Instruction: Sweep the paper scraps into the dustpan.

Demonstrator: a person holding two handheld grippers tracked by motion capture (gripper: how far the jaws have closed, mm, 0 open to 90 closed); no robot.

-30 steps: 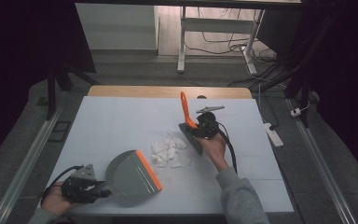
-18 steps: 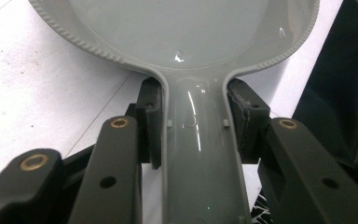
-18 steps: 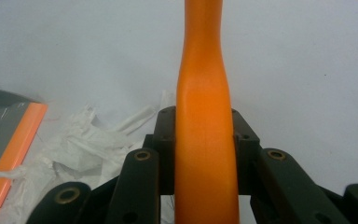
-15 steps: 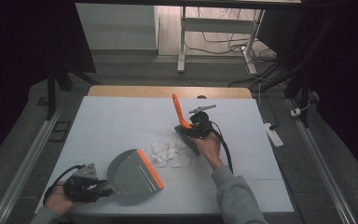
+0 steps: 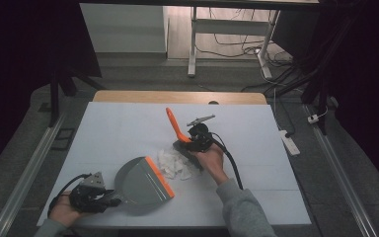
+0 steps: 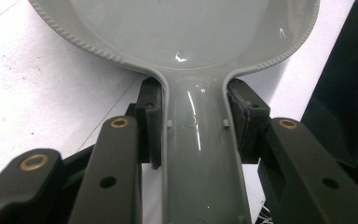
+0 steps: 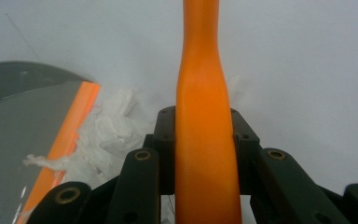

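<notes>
Left gripper (image 5: 109, 198) jaws pinch the grey dustpan (image 5: 143, 182) handle; right gripper (image 5: 193, 143) jaws clamp the orange brush (image 5: 175, 124) beside crumpled tissue (image 5: 175, 163).

Two handheld grippers, both built in matte black. The left gripper (image 5: 109, 198) carries a grey three-cornered plate on top, and a black cable loops from its body back past the person's left hand (image 5: 64, 211). The right gripper (image 5: 186, 144) bears a thin grey metal bar across its top; a thick black cable trails from it along the forearm of the right hand (image 5: 209, 160). The person wears grey sleeves on both arms. Seen close in the gripper views, each jaw is a flat black link set with brass-ringed pivot holes and small round screw holes, ending in blocky black pads (image 6: 150, 122).
</notes>
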